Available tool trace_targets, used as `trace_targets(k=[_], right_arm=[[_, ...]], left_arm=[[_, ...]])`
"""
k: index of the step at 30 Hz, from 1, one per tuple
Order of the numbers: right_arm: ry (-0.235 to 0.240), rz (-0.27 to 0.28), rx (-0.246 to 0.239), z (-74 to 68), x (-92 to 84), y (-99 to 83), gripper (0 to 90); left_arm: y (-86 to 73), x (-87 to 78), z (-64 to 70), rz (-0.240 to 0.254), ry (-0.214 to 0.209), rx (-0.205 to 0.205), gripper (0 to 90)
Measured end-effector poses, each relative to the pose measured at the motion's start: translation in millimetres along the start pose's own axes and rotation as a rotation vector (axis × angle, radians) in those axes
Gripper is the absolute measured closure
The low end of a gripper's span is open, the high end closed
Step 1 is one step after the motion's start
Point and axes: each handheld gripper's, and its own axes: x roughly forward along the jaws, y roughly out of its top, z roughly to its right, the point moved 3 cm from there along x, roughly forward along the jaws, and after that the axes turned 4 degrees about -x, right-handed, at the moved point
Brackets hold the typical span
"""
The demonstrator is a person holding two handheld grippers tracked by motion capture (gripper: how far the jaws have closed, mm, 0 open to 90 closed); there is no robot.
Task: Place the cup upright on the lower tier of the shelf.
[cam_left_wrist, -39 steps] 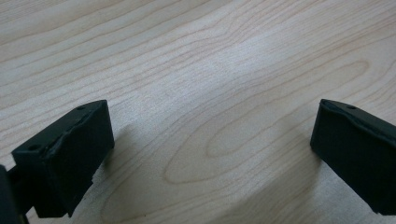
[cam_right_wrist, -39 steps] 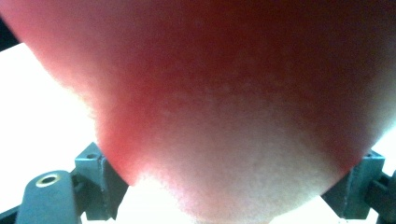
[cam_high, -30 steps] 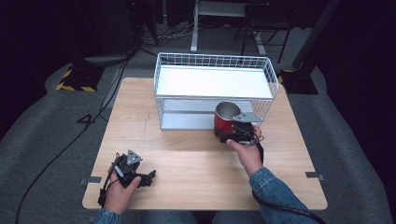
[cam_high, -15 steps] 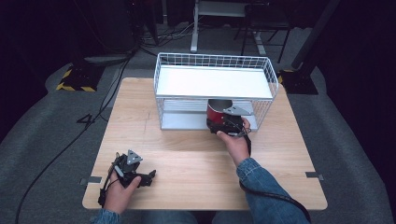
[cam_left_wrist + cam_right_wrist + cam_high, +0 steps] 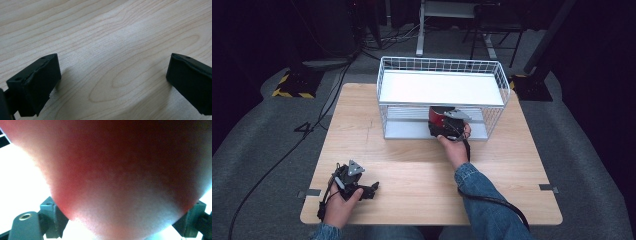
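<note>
A red cup [image 5: 438,114] is partly under the top shelf of a white wire rack [image 5: 384,95], at the rack's open front. My right gripper [image 5: 447,128] is shut on the cup, with the hand just outside the rack. In the right gripper view the red cup [image 5: 120,170] sits close against the camera, and the right gripper [image 5: 122,220] has a jaw on each side of it. My left gripper [image 5: 371,190] rests on the wooden table [image 5: 412,170] at the front left. In its own view the left gripper [image 5: 112,75] is open over bare wood.
The rack stands at the back middle of the table, its white top shelf [image 5: 442,87] bare. A cable [image 5: 492,200] trails from the right gripper along the sleeve. Dark floor, cables and stands surround the table.
My right gripper has carried the red cup away from me and to the left, from in front of the rack to under its top shelf. The left gripper has not moved.
</note>
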Motion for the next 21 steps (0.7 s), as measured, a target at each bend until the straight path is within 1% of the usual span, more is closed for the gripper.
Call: trace_targets(k=[4, 7, 9, 13, 14, 15, 17, 19, 20, 21], right_arm=[[-0.006, -0.002, 0.009, 0.0, 8.4, -1.0, 16.6], [-0.013, -0.013, 0.029, 1.5, 12.7, -2.7, 16.6], [-0.014, -0.007, 0.024, 3.2, 14.6, -2.9, 16.5], [-0.003, -0.015, 0.002, 2.5, 16.8, -1.4, 16.2], [0.003, -0.015, -0.017, 2.4, 17.3, -1.6, 16.2], [0.019, -0.010, -0.023, 2.6, 17.8, -1.9, 16.1], [0.031, -0.003, -0.030, 3.3, 18.2, -2.4, 15.8], [0.040, -0.007, -0.058, 4.0, 18.5, -4.1, 15.7], [0.039, -0.009, -0.059, 4.0, 18.5, -4.8, 15.7], [0.038, -0.005, -0.050, 3.6, 17.8, -5.6, 15.7]], left_arm=[[0.1, 0.3, 0.1, 0.001, 0.001, -0.002, 0.1], [0.1, 0.3, 0.1, 0.001, 0.001, -0.002, 0.1], [0.1, 0.3, 0.1, 0.001, 0.001, -0.002, 0.1], [0.1, 0.3, 0.1, 0.001, 0.001, -0.002, 0.1], [0.1, 0.3, 0.1, 0.001, 0.001, -0.002, 0.1], [0.1, 0.2, -0.1, 0.001, 0.002, 0.000, 0.1], [0.1, 0.2, 0.1, 0.001, 0.001, -0.002, 0.1], [0.1, 0.3, 0.1, 0.001, 0.001, -0.002, 0.1], [0.1, 0.2, 0.1, 0.001, 0.001, -0.002, 0.1], [0.1, 0.3, 0.1, 0.001, 0.001, -0.002, 0.1]])
